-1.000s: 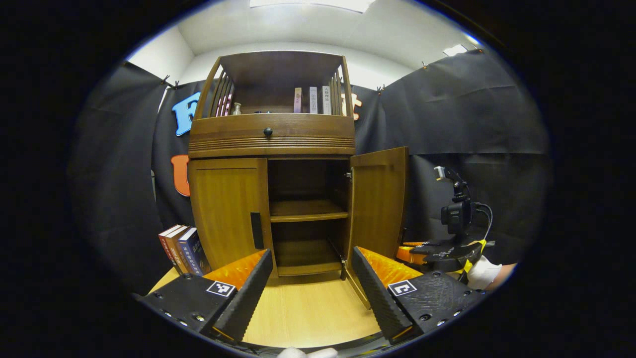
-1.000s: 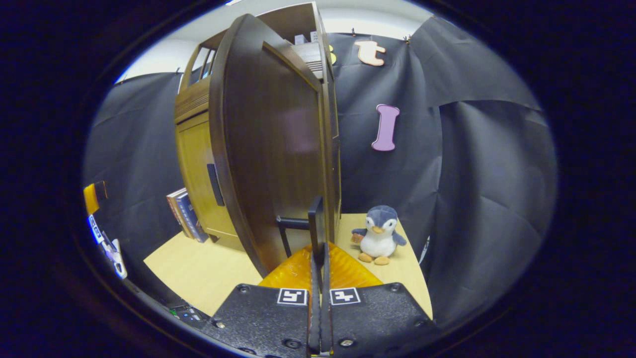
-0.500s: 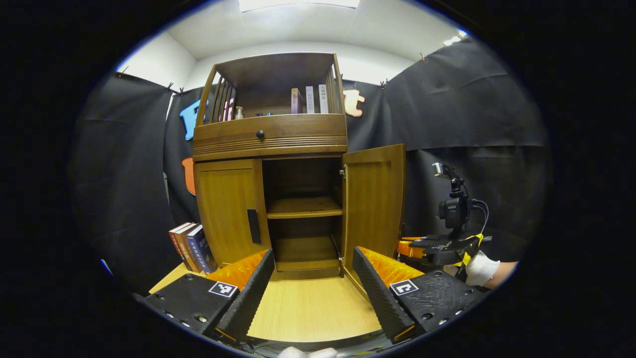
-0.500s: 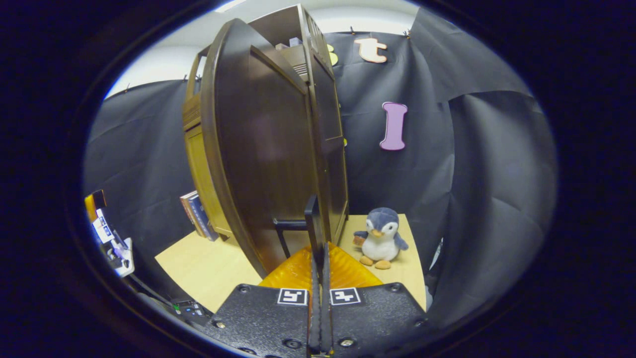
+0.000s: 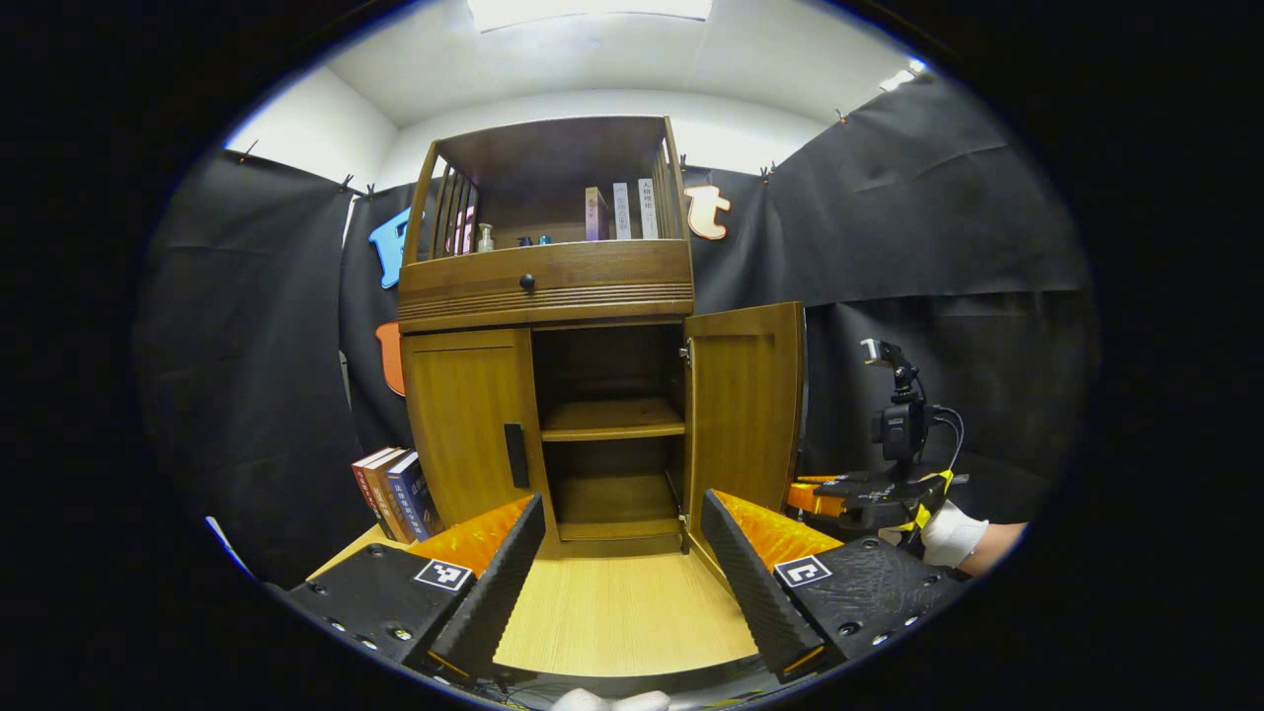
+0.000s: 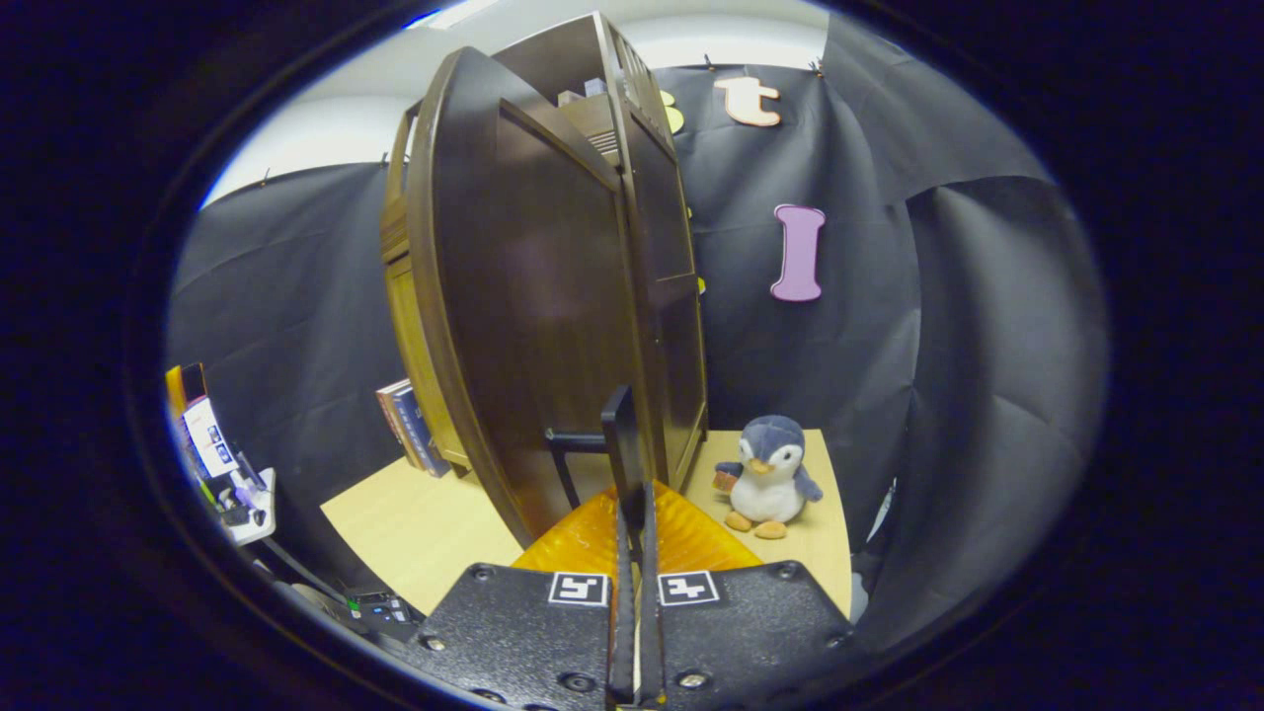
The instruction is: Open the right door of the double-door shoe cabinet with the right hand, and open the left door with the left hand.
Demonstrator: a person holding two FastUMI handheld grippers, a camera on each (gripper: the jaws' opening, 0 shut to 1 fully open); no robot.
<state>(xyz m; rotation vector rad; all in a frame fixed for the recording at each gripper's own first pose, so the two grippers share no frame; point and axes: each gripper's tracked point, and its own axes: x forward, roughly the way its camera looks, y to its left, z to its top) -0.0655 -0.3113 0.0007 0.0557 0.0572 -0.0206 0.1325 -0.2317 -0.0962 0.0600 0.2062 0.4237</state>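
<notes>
Left hand-held gripper [image 5: 620, 553]: hanging low over the bench [image 5: 617, 617], fingers spread wide, nothing in them, pointed straight at the cabinet [image 5: 553, 296].
Right hand-held gripper [image 6: 632, 513]: fingers squeezed together on the thin black handle [image 6: 624, 449] of the right door [image 6: 533, 296]; seen from the left one it's off to the side with a white-gloved hand [image 5: 953, 533] behind it.
Right door: swung well out, shelves [image 5: 610, 420] showing inside.
Left door [image 5: 464, 420]: closed, its black handle [image 5: 513, 455] sits ahead of the left gripper, well apart from it.
Other stuff: books [image 5: 395, 489] leaning beside the cabinet's left side, a toy penguin [image 6: 768, 474] on the bench past the open door.
</notes>
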